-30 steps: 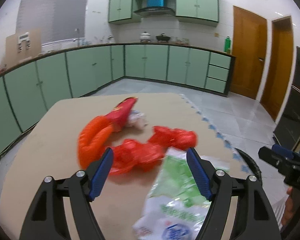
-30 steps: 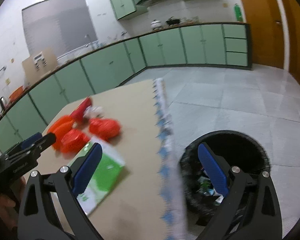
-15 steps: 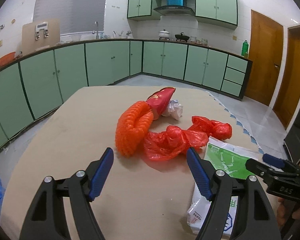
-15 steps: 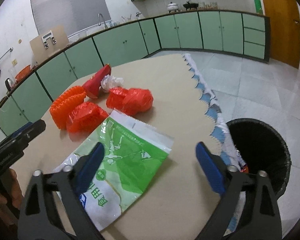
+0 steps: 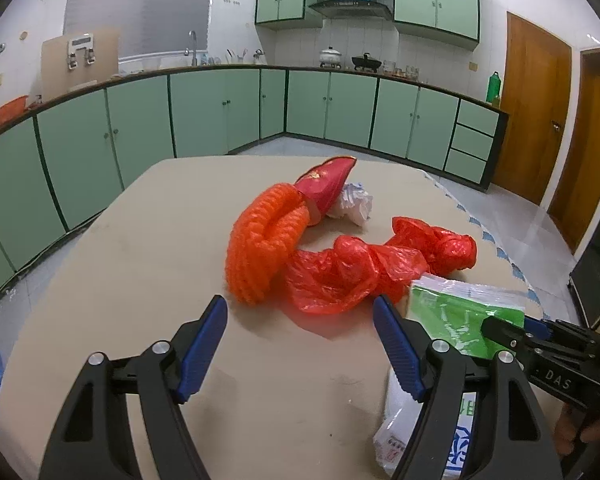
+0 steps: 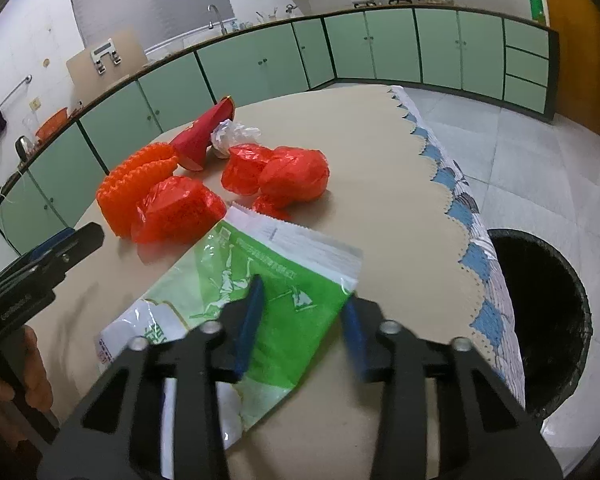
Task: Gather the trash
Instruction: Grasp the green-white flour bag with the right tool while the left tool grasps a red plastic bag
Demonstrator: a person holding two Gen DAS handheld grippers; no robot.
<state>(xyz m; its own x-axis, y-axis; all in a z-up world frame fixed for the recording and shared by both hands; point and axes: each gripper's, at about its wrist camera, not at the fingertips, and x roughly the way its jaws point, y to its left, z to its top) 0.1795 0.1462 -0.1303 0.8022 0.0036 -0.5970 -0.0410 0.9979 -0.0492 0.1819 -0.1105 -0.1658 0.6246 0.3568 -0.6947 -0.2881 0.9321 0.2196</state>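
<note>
Trash lies on a beige table (image 5: pixel 132 280): a green-and-white plastic bag (image 6: pixel 260 276), crumpled red plastic bags (image 6: pixel 292 176), an orange mesh net (image 5: pixel 264 240), a red paper pouch (image 5: pixel 324 184) and a white paper wad (image 5: pixel 354 204). My right gripper (image 6: pixel 302 292) hovers over the green bag's near right corner. Its jaws are closing with that corner between them, and the pads do not visibly press it. My left gripper (image 5: pixel 300 304) is open just short of the nearest red bag (image 5: pixel 340 276), with nothing between its fingers.
A black bin (image 6: pixel 540 320) with a black liner stands on the tiled floor beside the table's scalloped right edge (image 6: pixel 460 208). Green cabinets (image 5: pixel 204 112) line the far walls. A hand (image 6: pixel 32 376) holds the left gripper's handle at lower left.
The right gripper swung from above the bin over to the green bag, came down on it, and its jaws narrowed. The left gripper shifted left and slightly lower, still open.
</note>
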